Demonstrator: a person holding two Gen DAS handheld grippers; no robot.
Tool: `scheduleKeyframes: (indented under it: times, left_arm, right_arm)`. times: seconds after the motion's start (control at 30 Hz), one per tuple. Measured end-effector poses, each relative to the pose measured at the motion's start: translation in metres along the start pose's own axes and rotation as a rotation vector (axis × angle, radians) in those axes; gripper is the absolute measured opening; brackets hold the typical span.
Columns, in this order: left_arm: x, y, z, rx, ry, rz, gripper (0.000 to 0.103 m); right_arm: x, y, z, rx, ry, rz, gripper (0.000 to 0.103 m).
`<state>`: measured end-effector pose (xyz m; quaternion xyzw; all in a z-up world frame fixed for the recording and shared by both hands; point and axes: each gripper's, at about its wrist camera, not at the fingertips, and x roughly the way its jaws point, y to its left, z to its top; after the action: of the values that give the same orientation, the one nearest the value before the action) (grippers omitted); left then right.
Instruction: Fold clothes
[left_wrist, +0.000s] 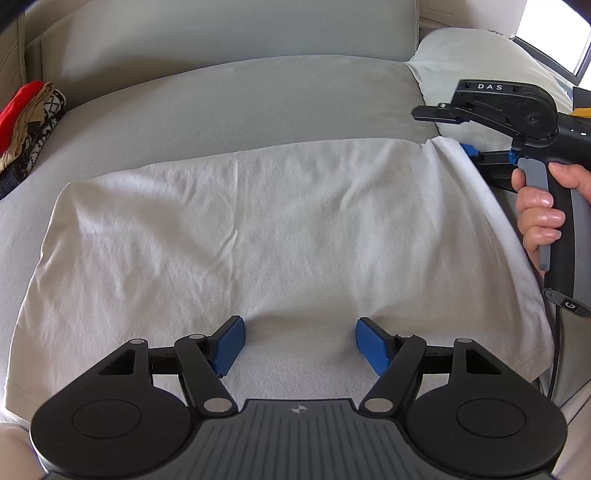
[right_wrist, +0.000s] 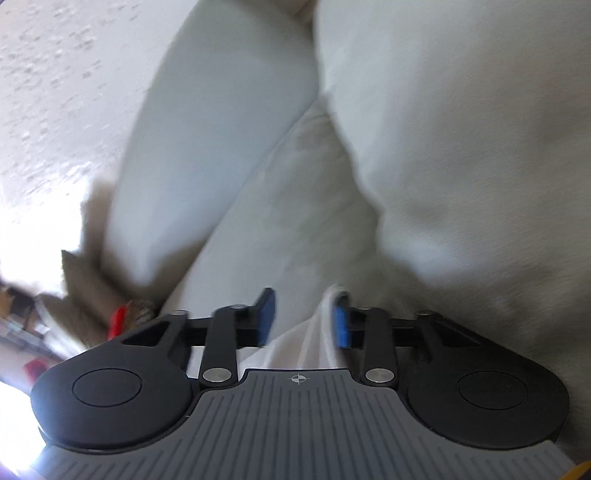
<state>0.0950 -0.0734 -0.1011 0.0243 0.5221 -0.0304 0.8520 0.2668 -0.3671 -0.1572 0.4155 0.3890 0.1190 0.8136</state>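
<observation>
A white shirt (left_wrist: 258, 236) lies spread flat on the grey sofa seat (left_wrist: 229, 103), wrinkled across its middle, with its hemmed edge running down the side nearest the right gripper. The sofa seat serves as the reference for everything here.

The left gripper (left_wrist: 300, 341) hovers low over the near part of the shirt, above the front of the seat. Its two blue pads (left_wrist: 231, 345) stand wide apart with only cloth showing between them, and nothing is clamped. Whether the pads touch the fabric cannot be told.

The right gripper (left_wrist: 471, 149) sits at the far right corner of the shirt, toward the back of the seat. A hand (left_wrist: 541, 206) wraps its handle with a finger on the grey trigger. In the right wrist view, the right gripper's own pads (right_wrist: 267, 317) stand partly apart, and a raised fold of the white shirt (right_wrist: 325, 325) rises between them, lying against the right-hand pad. The other pad stands clear of the cloth, so the fold is not pinched. That view is blurred.

A pale cushion (left_wrist: 476, 70) rests at the right end of the seat, behind the right gripper. A heap of red and patterned clothes (left_wrist: 26, 125) lies at the left end of the seat, well apart from the shirt.
</observation>
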Motion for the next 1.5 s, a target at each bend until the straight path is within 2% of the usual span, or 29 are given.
scheduleKeyframes:
  times: [0.03, 0.1, 0.3, 0.43, 0.57, 0.67, 0.7, 0.77, 0.83, 0.9, 0.97, 1.1, 1.2, 1.23, 1.27, 1.3, 1.33, 1.37, 1.4, 1.47, 1.5]
  left_arm:
    - [0.0, 0.0, 0.0, 0.0, 0.0, -0.001, 0.07]
    - [0.0, 0.001, 0.0, -0.001, 0.001, -0.004, 0.07]
    - [-0.001, 0.002, 0.0, -0.002, -0.001, -0.009, 0.07]
    - [-0.001, 0.002, 0.0, -0.002, -0.003, -0.01, 0.07]
    - [-0.001, 0.002, -0.001, -0.001, -0.005, -0.011, 0.07]
    - [-0.002, 0.001, -0.001, -0.001, -0.006, -0.012, 0.07]
    - [-0.002, 0.001, -0.001, -0.001, -0.007, -0.013, 0.07]
    - [-0.002, 0.001, -0.001, -0.001, -0.007, -0.013, 0.07]
    - [-0.002, 0.001, -0.002, -0.001, -0.008, -0.014, 0.07]
    - [-0.002, 0.001, -0.002, -0.001, -0.008, -0.015, 0.07]
    - [-0.003, 0.001, -0.002, 0.0, -0.009, -0.015, 0.07]
    - [-0.002, 0.001, -0.002, 0.0, -0.008, -0.014, 0.07]
    - [-0.002, 0.001, -0.001, 0.002, -0.009, -0.011, 0.07]
    - [-0.001, 0.001, -0.001, 0.002, -0.009, -0.01, 0.07]
    - [-0.001, 0.001, -0.001, 0.002, -0.009, -0.01, 0.07]
    - [-0.001, 0.001, -0.001, 0.001, -0.008, -0.01, 0.07]
    - [0.0, 0.0, 0.0, 0.001, -0.008, -0.01, 0.07]
    - [0.0, 0.0, 0.0, 0.001, -0.007, -0.009, 0.07]
    - [0.0, 0.0, 0.0, 0.001, -0.006, -0.009, 0.07]
    - [-0.001, 0.0, 0.0, 0.004, -0.008, -0.009, 0.07]
    - [-0.002, 0.0, -0.001, 0.005, -0.01, -0.009, 0.07]
  right_arm:
    - [-0.002, -0.001, 0.0, 0.013, -0.014, -0.026, 0.014]
    - [-0.004, -0.001, 0.001, 0.029, -0.033, -0.068, 0.009]
    - [-0.007, 0.016, -0.004, -0.041, -0.049, -0.221, 0.007]
    - [-0.014, 0.02, -0.002, -0.06, -0.038, -0.238, 0.009]
    - [-0.028, 0.015, 0.005, -0.036, -0.067, -0.171, 0.014]
    - [-0.029, 0.017, 0.008, -0.055, -0.064, -0.146, 0.022]
    - [-0.027, 0.019, 0.008, -0.071, -0.055, -0.149, 0.03]
    - [-0.025, 0.023, 0.01, -0.102, -0.037, -0.155, 0.038]
    - [-0.029, 0.03, 0.01, -0.138, -0.076, -0.189, 0.053]
    - [-0.035, 0.034, 0.011, -0.17, -0.116, -0.227, 0.057]
    - [-0.039, 0.034, 0.014, -0.148, -0.126, -0.212, 0.058]
    - [-0.047, 0.026, 0.017, -0.09, -0.118, -0.115, 0.06]
    - [-0.025, 0.033, 0.014, -0.054, -0.003, 0.064, 0.056]
    - [-0.017, 0.031, 0.014, -0.034, 0.047, 0.089, 0.052]
    - [-0.007, 0.029, 0.013, -0.021, 0.094, 0.064, 0.05]
    - [0.002, 0.026, 0.013, -0.024, 0.132, 0.001, 0.034]
    - [0.005, 0.025, 0.012, -0.045, 0.113, -0.087, 0.002]
    - [0.008, 0.023, 0.011, -0.067, 0.091, -0.177, 0.001]
    - [0.003, 0.027, 0.011, -0.106, 0.021, -0.259, 0.0]
    - [-0.014, 0.043, 0.009, -0.182, -0.115, -0.333, 0.001]
    - [-0.026, 0.05, 0.008, -0.21, -0.167, -0.351, 0.01]
